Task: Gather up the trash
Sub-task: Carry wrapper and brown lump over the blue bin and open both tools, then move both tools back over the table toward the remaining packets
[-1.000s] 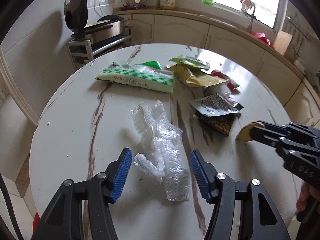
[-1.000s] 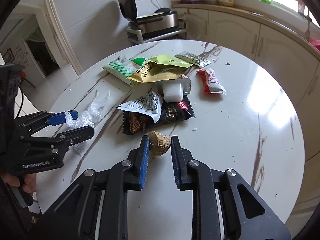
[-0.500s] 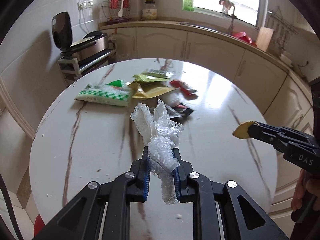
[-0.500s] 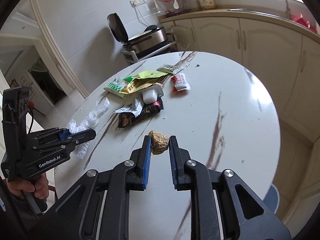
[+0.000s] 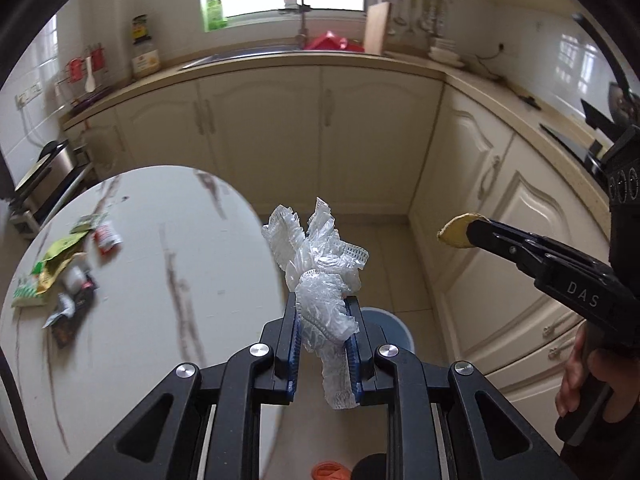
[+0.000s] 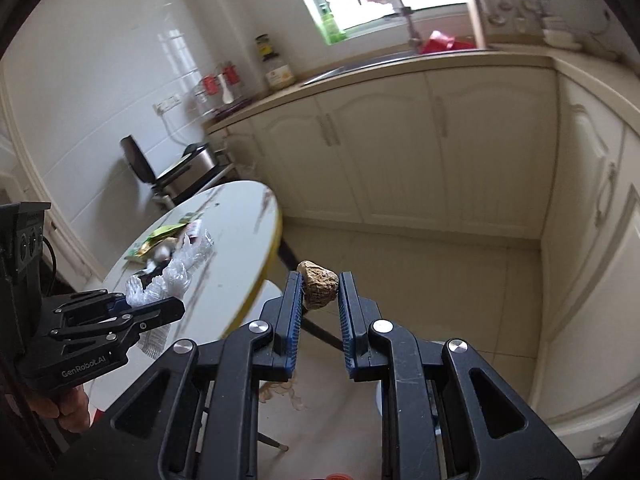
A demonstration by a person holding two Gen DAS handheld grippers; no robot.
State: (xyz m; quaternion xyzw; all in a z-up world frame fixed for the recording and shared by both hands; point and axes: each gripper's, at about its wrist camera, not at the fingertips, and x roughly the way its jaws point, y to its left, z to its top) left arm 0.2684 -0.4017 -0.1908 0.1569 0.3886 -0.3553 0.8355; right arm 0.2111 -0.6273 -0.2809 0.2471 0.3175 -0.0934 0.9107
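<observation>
My left gripper (image 5: 323,312) is shut on a crumpled clear plastic wrap (image 5: 316,256), held in the air past the table's right edge, above the floor. A grey-blue bin (image 5: 386,322) shows just behind its fingers. My right gripper (image 6: 319,284) is shut on a small brown lump of food scrap (image 6: 318,283), also off the table over the floor. In the left wrist view the right gripper (image 5: 476,232) comes in from the right with the yellowish scrap (image 5: 456,230) at its tip. In the right wrist view the left gripper (image 6: 160,308) shows at lower left with the wrap (image 6: 172,276).
The round white table (image 5: 168,264) still bears a heap of snack wrappers (image 5: 60,268) at its left. Cream cabinets (image 5: 320,136) and a sink counter run along the back and right. The table's legs (image 6: 316,328) and an orange thing (image 5: 330,472) stand on the tiled floor.
The left gripper closed on the plastic wrap and lifted it. Both grippers swung right off the table toward the cabinets and floor, each keeping its load; the bin came into view.
</observation>
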